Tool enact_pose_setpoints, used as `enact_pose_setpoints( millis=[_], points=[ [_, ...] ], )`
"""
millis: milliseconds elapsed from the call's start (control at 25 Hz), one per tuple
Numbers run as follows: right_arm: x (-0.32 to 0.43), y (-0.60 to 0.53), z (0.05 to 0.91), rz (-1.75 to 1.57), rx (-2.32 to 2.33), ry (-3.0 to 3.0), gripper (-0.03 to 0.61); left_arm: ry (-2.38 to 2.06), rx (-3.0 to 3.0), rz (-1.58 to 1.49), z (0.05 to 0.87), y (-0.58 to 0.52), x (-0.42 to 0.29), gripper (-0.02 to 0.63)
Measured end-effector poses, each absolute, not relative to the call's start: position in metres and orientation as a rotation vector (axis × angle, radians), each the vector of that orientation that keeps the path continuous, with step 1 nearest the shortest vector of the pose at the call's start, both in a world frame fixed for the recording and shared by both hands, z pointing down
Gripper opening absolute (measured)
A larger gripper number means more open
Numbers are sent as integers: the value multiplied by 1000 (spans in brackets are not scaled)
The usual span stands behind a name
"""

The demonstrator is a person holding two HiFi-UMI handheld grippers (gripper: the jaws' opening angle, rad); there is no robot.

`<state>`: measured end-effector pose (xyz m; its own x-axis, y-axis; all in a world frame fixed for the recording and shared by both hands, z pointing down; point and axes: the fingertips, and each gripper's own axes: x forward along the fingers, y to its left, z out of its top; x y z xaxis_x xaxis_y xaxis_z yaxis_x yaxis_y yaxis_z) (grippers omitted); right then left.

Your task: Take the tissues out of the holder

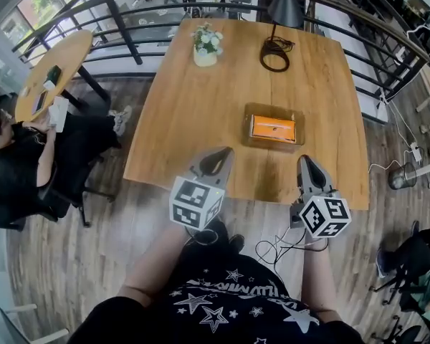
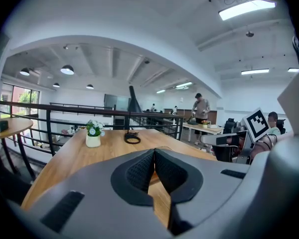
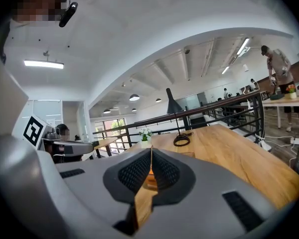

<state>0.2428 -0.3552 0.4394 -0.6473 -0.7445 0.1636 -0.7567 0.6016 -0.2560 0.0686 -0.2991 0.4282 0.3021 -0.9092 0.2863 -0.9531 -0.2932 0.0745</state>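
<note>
The tissue holder (image 1: 273, 127) is a shallow wooden box with an orange tissue pack in it. It lies on the wooden table (image 1: 193, 113), right of the middle. My left gripper (image 1: 221, 155) hovers over the near table edge, short of the holder and to its left. Its pads meet in the left gripper view (image 2: 154, 154) with nothing between them. My right gripper (image 1: 305, 160) hangs just in front of the holder's right end. It is shut and empty too (image 3: 150, 154). A sliver of orange from the holder (image 3: 150, 179) shows past its jaws.
A white pot of flowers (image 1: 206, 49) and a black lamp with a coiled cable (image 1: 276, 52) stand at the table's far end. A black railing (image 1: 129, 31) runs behind the table. A person (image 1: 21, 149) sits at a round table on the left. Cables (image 1: 272, 249) trail on the floor by my feet.
</note>
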Motion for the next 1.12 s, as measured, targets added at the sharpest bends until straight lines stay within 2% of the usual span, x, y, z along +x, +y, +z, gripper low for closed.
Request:
enact_pose_setpoints(
  millis=[640,960,1000,1080,1120],
  points=[
    [246,-463,454,429,1298,-2653,15,-1677,2348,328,451,-415,50,12],
    [186,-503,493,367,900,-2593,20,-1584,2374,349,477,-457,40,12],
    [178,-505,500,363,842,-2577,34,-1578,2373,352,479,-460,37,12],
    [162,-505,514,354,701,-2546,171,-1570,2371,359,483,-467,30,12],
    [155,-504,519,337,631,-2532,198,-1564,2370,359,485,-471,27,12]
  ],
)
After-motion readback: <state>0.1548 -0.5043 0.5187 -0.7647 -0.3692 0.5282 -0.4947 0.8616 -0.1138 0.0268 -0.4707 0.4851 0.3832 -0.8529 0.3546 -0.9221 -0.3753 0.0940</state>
